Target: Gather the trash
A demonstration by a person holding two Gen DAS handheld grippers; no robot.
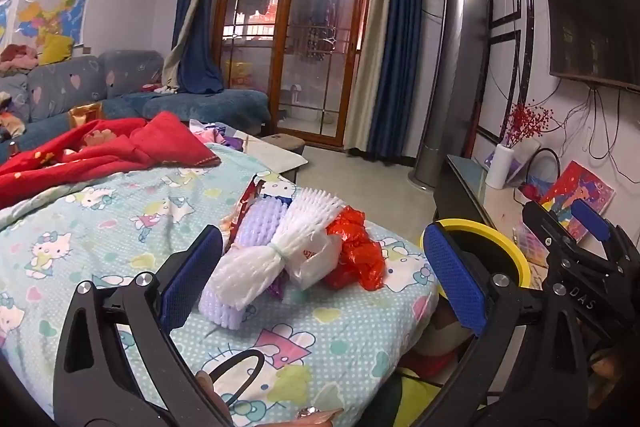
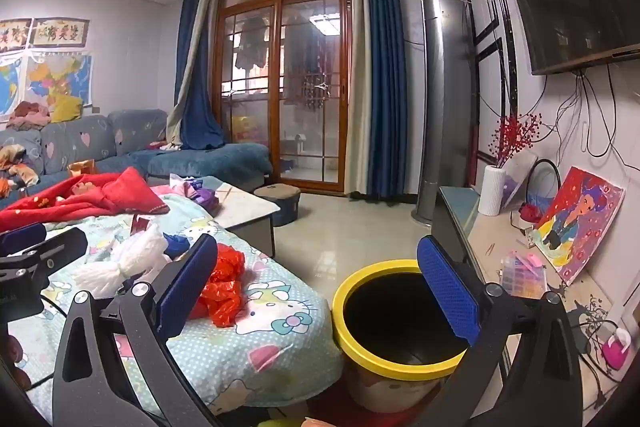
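A pile of trash lies on the Hello Kitty blanket (image 1: 100, 219): white foam netting (image 1: 276, 247), lilac foam netting (image 1: 256, 227), a crumpled red plastic bag (image 1: 354, 251) and a red wrapper (image 1: 250, 199). My left gripper (image 1: 324, 275) is open, its jaws on either side of the pile and just short of it. My right gripper (image 2: 320, 291) is open and empty, above the gap between the blanket edge and the yellow-rimmed bin (image 2: 384, 307). The red bag (image 2: 222, 287) and white netting (image 2: 120, 263) also show in the right wrist view. The right gripper (image 1: 576, 227) shows at the right of the left wrist view.
The bin stands on the floor right of the blanket corner. A TV cabinet (image 2: 492, 239) with a white vase (image 2: 492, 191), a painting (image 2: 580, 223) and a bead box runs along the right. A red quilt (image 1: 100, 151) lies farther back, with a sofa (image 2: 208, 159) behind.
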